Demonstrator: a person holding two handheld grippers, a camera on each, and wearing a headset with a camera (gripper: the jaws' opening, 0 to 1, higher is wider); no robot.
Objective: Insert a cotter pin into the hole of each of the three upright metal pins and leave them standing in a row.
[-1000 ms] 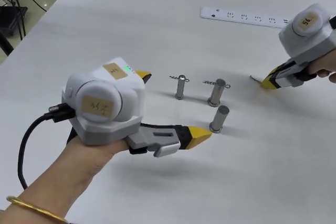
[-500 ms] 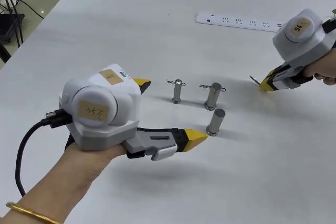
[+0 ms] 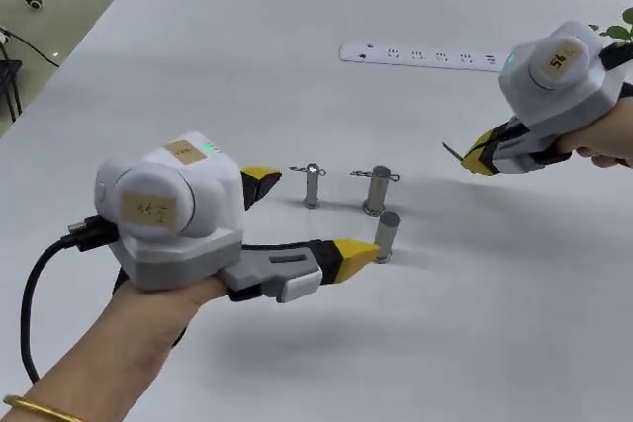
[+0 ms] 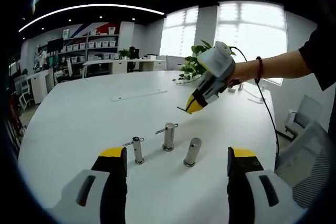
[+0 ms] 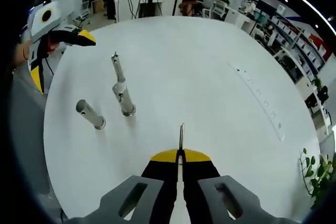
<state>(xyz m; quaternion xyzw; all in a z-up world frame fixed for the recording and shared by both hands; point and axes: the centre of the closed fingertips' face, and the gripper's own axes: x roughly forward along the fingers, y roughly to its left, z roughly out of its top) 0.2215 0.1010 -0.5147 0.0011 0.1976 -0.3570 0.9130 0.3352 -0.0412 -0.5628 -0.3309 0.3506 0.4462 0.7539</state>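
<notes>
The right gripper (image 5: 179, 156) is closed tight on the third cotter pin (image 5: 181, 137), which sticks out straight past the jaw tips. It hangs above the table, well to the right of the bare metal pin (image 3: 387, 234) and a little beyond it. The left gripper (image 4: 177, 153) is spread wide and holds nothing. The bare pin stands between its jaws, nearer the right-hand jaw, and the left gripper view shows a gap on both sides.

Just beyond the bare pin, two fitted pins stand side by side, one directly behind it (image 3: 376, 190) and one off to the left (image 3: 312, 185). Each already has a cotter pin through its head, so two of the three look done and the last insertion is in hand.

Next, the left jaws probably need to close on the bare pin to steady it. The right gripper then has to bring its wire level with the cross-hole, whose direction I cannot make out. The bare pin stands out of line with the other two, so it likely needs nudging into the row afterwards.

The table (image 3: 297, 343) is open all round the bare pin. A power strip (image 3: 420, 54) lies far beyond it, and the table edge (image 3: 99, 22) is far to its left, so neither limits the approach.
</notes>
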